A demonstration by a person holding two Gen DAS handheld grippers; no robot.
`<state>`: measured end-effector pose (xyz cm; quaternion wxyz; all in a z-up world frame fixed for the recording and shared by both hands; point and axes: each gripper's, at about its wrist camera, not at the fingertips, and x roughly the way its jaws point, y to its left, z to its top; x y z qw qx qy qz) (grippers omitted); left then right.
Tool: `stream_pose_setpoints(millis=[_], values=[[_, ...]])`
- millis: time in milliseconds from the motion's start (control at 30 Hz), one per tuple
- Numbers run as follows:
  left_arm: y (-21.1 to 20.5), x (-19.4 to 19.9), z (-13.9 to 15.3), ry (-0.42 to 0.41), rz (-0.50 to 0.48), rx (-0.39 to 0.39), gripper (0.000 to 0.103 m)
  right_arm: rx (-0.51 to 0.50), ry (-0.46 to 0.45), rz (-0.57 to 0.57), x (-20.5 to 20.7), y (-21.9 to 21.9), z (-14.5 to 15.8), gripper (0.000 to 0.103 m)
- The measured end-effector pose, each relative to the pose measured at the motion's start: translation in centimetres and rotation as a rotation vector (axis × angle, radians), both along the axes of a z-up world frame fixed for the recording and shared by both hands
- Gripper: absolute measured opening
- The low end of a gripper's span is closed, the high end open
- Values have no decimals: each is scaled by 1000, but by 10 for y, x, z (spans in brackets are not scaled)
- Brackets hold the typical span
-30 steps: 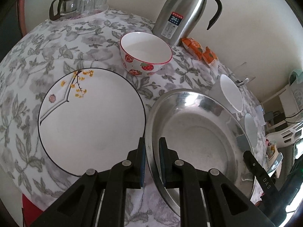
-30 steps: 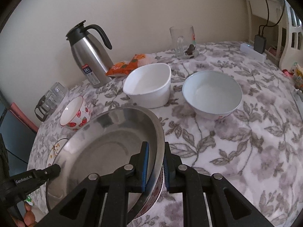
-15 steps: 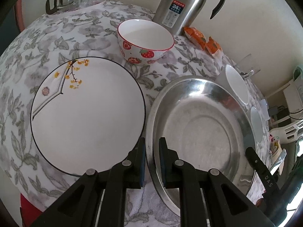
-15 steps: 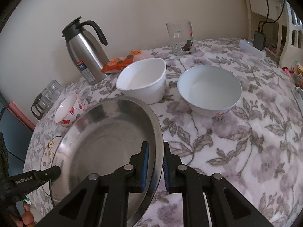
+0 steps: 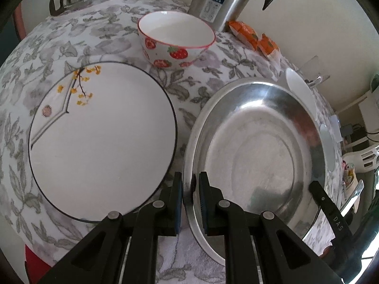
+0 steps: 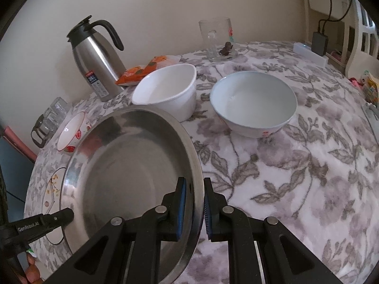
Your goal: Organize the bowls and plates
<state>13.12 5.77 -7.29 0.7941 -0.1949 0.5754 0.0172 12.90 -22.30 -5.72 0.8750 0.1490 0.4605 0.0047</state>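
Stainless steel basin [image 5: 255,146]: thin, stiff, light, slippery; pinched at opposite rims by left gripper [image 5: 190,187] and right gripper [image 6: 194,203]; best gripped squarely on the rim.

Three bowls [image 6: 253,104], one white plate [image 5: 101,139], one steel basin [image 5: 255,151], one thermos [image 6: 97,64], two hand-held grippers [image 5: 190,187]

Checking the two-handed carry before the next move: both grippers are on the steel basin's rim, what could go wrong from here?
1. The left gripper and right gripper pinch only the thin rim of the steel basin; smooth metal could slip or twist.
2. The basin's edge sits close beside the white plate; a sideways swing could knock it.
3. The white bowl stands just beyond the far rim and could get bumped.
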Motion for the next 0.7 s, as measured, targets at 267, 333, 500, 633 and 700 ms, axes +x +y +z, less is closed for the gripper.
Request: stream_pose_setpoints(millis=[267, 333, 500, 633, 700], values=[[8, -6, 8, -4, 30, -19, 13, 2, 25, 16, 0, 5, -5, 15], [12, -7, 8, -4, 44, -27, 13, -8, 25, 27, 0, 8, -5, 15], [16, -9, 6, 8, 60, -36, 13, 2, 25, 41, 0, 11, -5, 15], [16, -9, 2, 28, 69, -58, 13, -5, 30, 45, 0, 12, -6, 15], [16, -9, 3, 27, 69, -59, 13, -3, 33, 43, 0, 12, -6, 15]])
